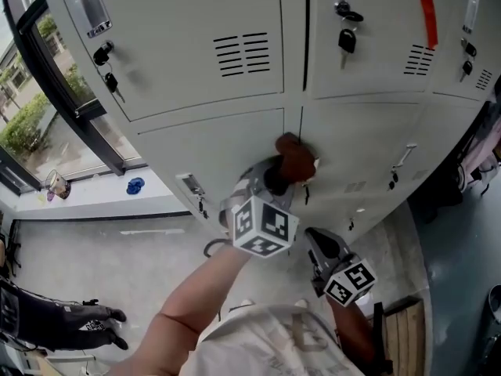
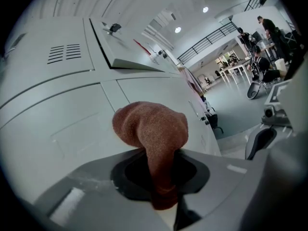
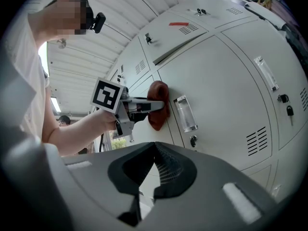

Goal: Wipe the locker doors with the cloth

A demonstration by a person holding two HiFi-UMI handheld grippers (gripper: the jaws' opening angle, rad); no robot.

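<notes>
The left gripper (image 2: 162,184) has its jaws closed tight on the brown cloth (image 2: 151,124), and the cloth lies against a grey locker door (image 1: 227,151). The right gripper (image 3: 144,189) hangs nearer the person, at the right, jaws together and holding nothing.

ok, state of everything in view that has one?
left gripper: shut on the cloth
cloth: bunched, held against the lower door
lower door: closed
right gripper: shut, empty
upper door with red strip: ajar
key: hanging in that upper door's lock
</notes>
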